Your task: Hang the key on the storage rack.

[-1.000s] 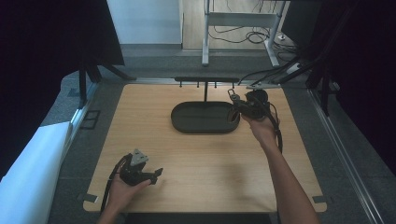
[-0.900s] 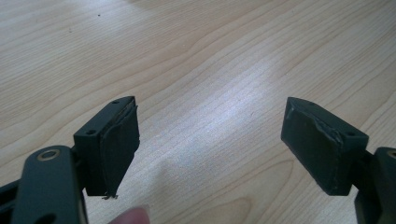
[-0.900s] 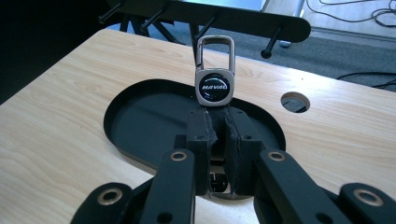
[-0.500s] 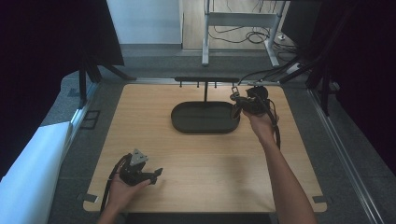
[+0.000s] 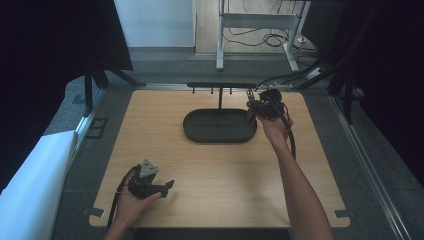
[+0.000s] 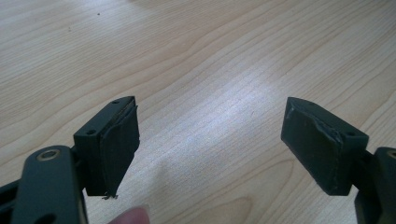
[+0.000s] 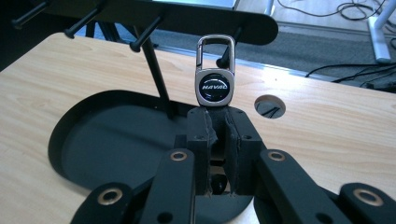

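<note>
We see a shiny silver key ring (image 7: 214, 70) with a round black badge, pinched upright in our right gripper (image 7: 215, 122) above the black tray (image 5: 197, 134). A black peg rack (image 7: 159, 14) stands just behind. Our left gripper (image 6: 210, 144) is spread wide over the counter (image 6: 210, 56).

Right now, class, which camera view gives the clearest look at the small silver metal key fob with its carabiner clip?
The right gripper view: the silver metal key fob stands upright, close, its lower edge pinched in the right gripper, near the black peg rack. In the high view it is a tiny glint. The left gripper view faces bare wooden table.
</note>
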Tool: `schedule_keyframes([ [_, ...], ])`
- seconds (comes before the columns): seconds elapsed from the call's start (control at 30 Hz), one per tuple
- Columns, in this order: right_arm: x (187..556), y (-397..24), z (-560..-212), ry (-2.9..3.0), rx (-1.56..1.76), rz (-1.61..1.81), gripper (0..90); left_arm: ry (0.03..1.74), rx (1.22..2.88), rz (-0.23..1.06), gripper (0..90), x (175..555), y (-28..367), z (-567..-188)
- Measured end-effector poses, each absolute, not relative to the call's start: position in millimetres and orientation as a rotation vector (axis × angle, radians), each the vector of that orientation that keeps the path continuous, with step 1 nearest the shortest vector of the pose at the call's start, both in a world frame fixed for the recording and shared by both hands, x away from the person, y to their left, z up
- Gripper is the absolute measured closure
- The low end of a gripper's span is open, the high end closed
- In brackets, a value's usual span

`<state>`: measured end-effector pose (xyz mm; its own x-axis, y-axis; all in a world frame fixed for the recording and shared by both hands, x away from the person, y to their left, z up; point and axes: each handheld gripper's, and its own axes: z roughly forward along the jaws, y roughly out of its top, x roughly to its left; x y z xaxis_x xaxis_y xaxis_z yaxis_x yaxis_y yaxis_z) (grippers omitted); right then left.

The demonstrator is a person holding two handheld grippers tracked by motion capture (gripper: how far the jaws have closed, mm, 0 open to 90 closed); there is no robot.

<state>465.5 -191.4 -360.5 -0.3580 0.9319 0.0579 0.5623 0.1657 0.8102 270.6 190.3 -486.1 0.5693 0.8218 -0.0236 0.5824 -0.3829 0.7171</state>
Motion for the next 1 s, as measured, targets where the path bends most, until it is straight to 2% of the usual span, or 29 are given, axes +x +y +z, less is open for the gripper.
schedule_keyframes([
  [1.0,494.4,-187.4,-392.4,1.961,1.471,1.079,80.3,1.129,2.105,0.431,20.0,271.4,192.0,-488.7],
])
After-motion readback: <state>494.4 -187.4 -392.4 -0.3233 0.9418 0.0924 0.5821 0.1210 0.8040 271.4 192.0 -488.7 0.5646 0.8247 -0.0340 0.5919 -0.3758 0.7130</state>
